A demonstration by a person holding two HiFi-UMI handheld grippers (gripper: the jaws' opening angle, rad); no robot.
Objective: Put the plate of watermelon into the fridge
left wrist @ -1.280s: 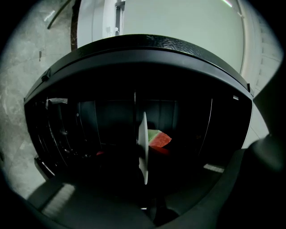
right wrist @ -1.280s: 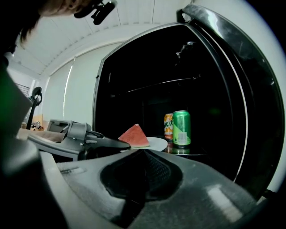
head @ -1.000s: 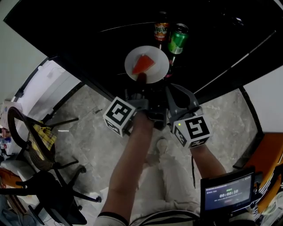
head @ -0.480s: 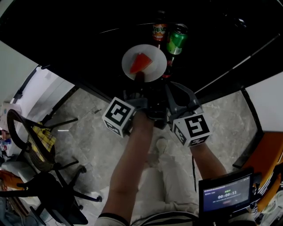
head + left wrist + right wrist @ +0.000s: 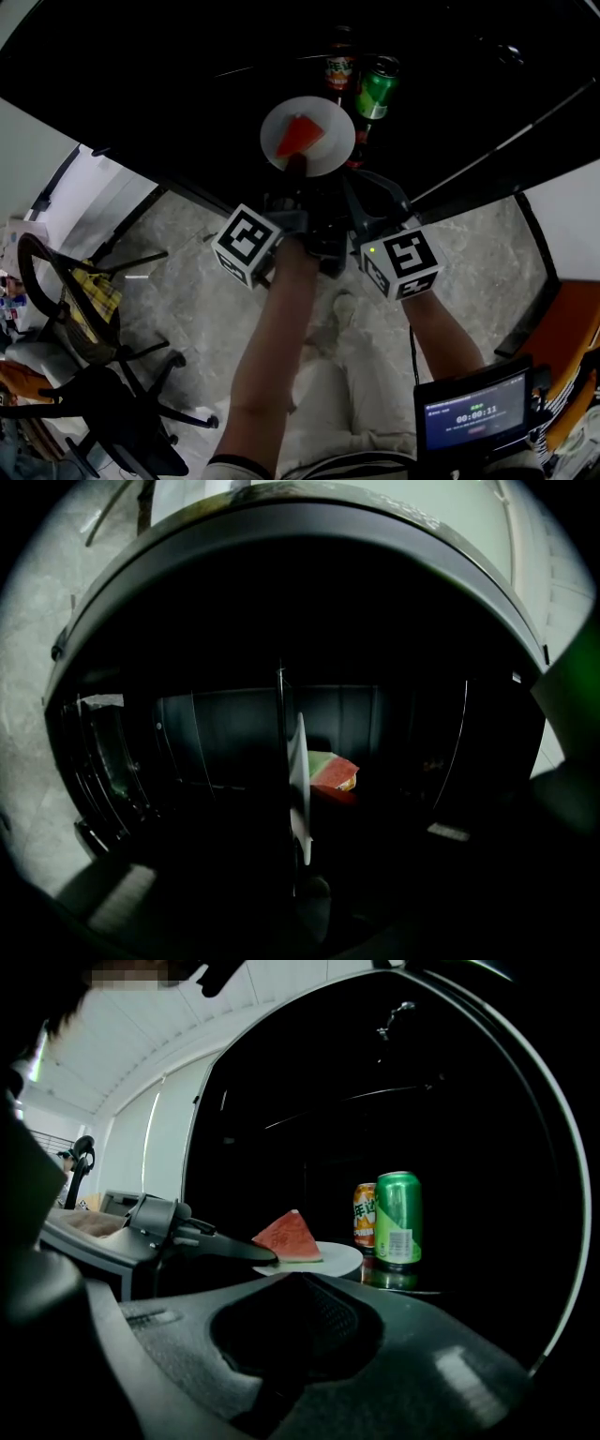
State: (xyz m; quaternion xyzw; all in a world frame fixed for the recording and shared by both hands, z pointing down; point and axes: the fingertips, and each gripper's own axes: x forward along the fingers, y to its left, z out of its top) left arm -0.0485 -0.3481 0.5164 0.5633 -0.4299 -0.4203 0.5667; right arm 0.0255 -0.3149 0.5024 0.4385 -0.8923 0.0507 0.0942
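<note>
Left tool [image 5: 298, 171] is clamped on the near rim of the plate [image 5: 328, 150]. The right tool [image 5: 367, 199] hangs just beside it, pinched together on nothing. The plate with the watermelon [image 5: 300, 137] is already inside the dark fridge [image 5: 169, 66], just in front of the green can [image 5: 377, 86] and orange can [image 5: 338, 67]; can't tell if it's touching the shelf. I'd keep it level, set it flat short of the cans, then let go. Versus half a second back, it's barely budged.
</note>
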